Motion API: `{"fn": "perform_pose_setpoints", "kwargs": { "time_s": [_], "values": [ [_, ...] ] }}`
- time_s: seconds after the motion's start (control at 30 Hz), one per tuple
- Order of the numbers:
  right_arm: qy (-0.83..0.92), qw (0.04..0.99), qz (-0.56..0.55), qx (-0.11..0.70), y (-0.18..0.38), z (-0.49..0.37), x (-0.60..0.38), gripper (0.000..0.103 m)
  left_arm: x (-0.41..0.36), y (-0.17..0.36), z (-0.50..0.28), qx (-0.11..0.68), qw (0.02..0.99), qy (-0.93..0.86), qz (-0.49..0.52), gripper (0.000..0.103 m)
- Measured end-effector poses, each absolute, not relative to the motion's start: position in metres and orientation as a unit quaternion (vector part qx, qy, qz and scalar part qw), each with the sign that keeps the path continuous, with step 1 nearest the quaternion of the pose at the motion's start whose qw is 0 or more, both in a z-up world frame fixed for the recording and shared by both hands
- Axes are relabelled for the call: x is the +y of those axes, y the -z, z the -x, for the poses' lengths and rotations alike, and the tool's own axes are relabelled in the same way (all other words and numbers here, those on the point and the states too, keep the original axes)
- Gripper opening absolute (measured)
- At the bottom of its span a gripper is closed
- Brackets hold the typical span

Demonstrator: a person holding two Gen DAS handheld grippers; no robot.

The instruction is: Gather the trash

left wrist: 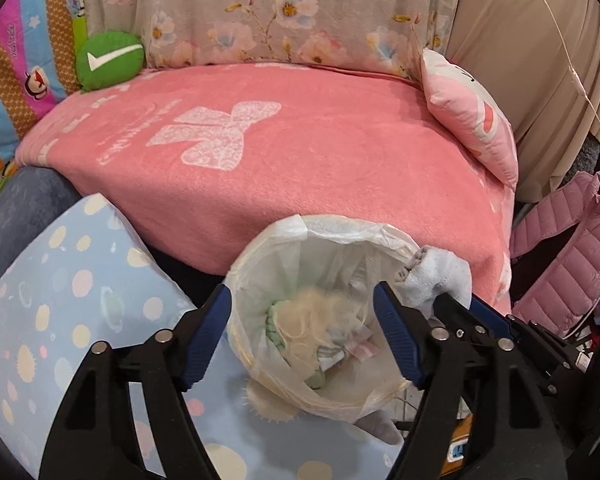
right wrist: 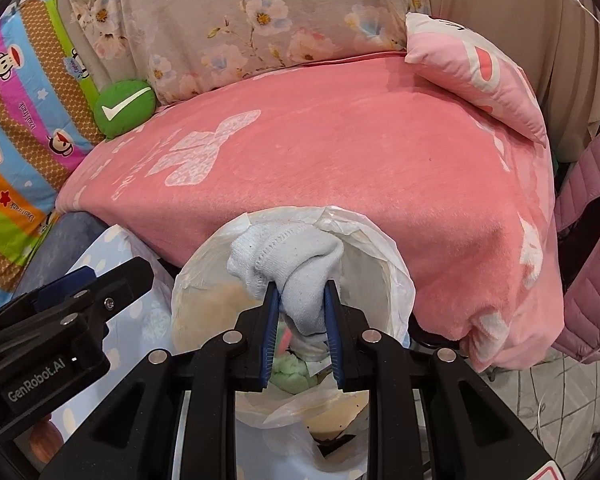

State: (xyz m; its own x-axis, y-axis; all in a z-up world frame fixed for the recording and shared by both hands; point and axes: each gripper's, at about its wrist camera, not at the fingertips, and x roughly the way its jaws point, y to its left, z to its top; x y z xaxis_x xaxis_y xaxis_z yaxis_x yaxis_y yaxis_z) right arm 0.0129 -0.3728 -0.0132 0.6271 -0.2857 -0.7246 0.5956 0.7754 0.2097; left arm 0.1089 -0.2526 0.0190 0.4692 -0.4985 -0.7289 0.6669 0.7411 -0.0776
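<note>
A round trash bin lined with a white plastic bag (left wrist: 260,256) stands against the front of a pink-covered seat; it also shows in the right wrist view (right wrist: 384,256). It holds crumpled wrappers and fluff (left wrist: 320,332). My right gripper (right wrist: 302,300) is shut on a white balled-up sock (right wrist: 288,260) and holds it over the bin's opening. The sock shows in the left wrist view (left wrist: 436,276) at the bin's right rim. My left gripper (left wrist: 302,300) is open and empty, its jaws spread on either side of the bin's near part.
A pink blanket (left wrist: 300,152) covers the seat. A green check-mark cushion (left wrist: 110,60) sits at its back left and a pink pillow (left wrist: 472,120) at its right. A blue dotted cushion (left wrist: 60,300) lies left of the bin. A pink puffer jacket (left wrist: 568,252) hangs at right.
</note>
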Motion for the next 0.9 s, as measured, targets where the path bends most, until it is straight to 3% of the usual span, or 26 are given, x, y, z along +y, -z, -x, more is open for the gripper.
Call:
{"fn": "perform_pose_setpoints", "kwargs": {
  "time_s": [0.3, 0.47, 0.6, 0.9],
  "values": [
    [0.241, 0.879, -0.21, 0.355, 0.012, -0.028, -0.365, 0.025, -0.238, -0.023, -0.12, 0.382, 0.861, 0.319, -0.107, 0.072],
    [0.227, 0.884, -0.196, 0.358, 0.01, -0.039, -0.354, 0.025, -0.226, -0.021, -0.127, 0.382, 0.867, 0.302, -0.102, 0.078],
    [0.22, 0.889, -0.183, 0.358, 0.008, -0.044, -0.345, 0.04, -0.217, -0.019, -0.132, 0.385, 0.87, 0.291, -0.099, 0.078],
    [0.223, 0.896, -0.145, 0.355, -0.002, -0.039, -0.328, 0.062, -0.194, -0.02, -0.134, 0.383, 0.879, 0.268, -0.09, 0.082]
  ]
}}
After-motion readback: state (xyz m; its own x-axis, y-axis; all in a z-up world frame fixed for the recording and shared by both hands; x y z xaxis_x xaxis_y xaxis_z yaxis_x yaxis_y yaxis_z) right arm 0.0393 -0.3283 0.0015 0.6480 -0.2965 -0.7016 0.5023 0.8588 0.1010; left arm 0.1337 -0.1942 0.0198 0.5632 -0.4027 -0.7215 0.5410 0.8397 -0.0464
